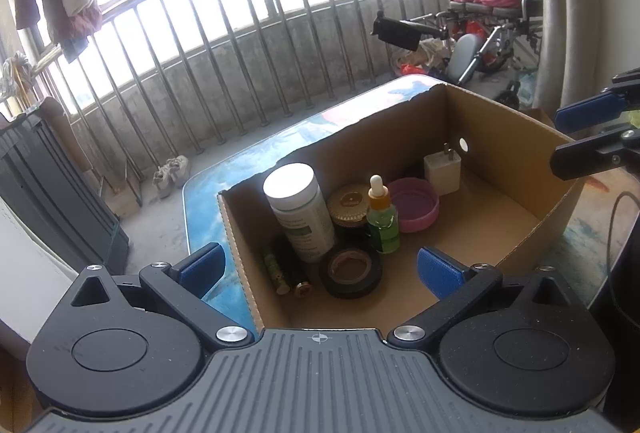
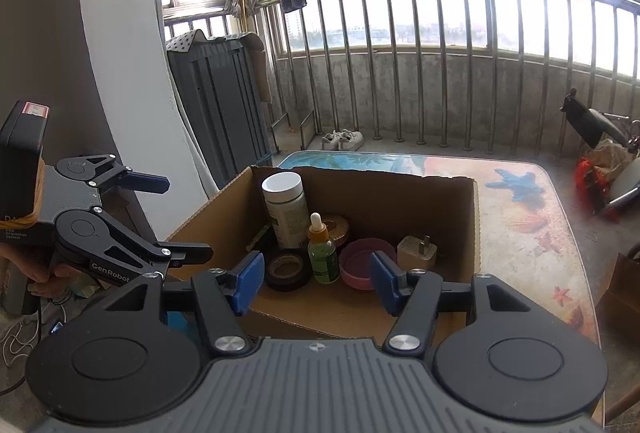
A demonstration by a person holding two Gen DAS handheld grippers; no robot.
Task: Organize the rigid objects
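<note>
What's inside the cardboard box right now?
Inside the cardboard box: white-lidded bottle, gold-lidded jar, green dropper bottle, pink lid, white charger, black tape roll, two small tubes. The jar's lower half is hidden.

Sunlit balcony, steel railing (image 2: 400, 65), concrete floor (image 1: 160, 229), wheelchair (image 1: 492, 21)

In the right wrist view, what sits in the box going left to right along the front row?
Black tape roll → green dropper bottle → pink lid → white plug adapter.

Low table (image 2: 520, 201) with seaside-print top, open cardboard box (image 2: 400, 193) resting on it
</note>
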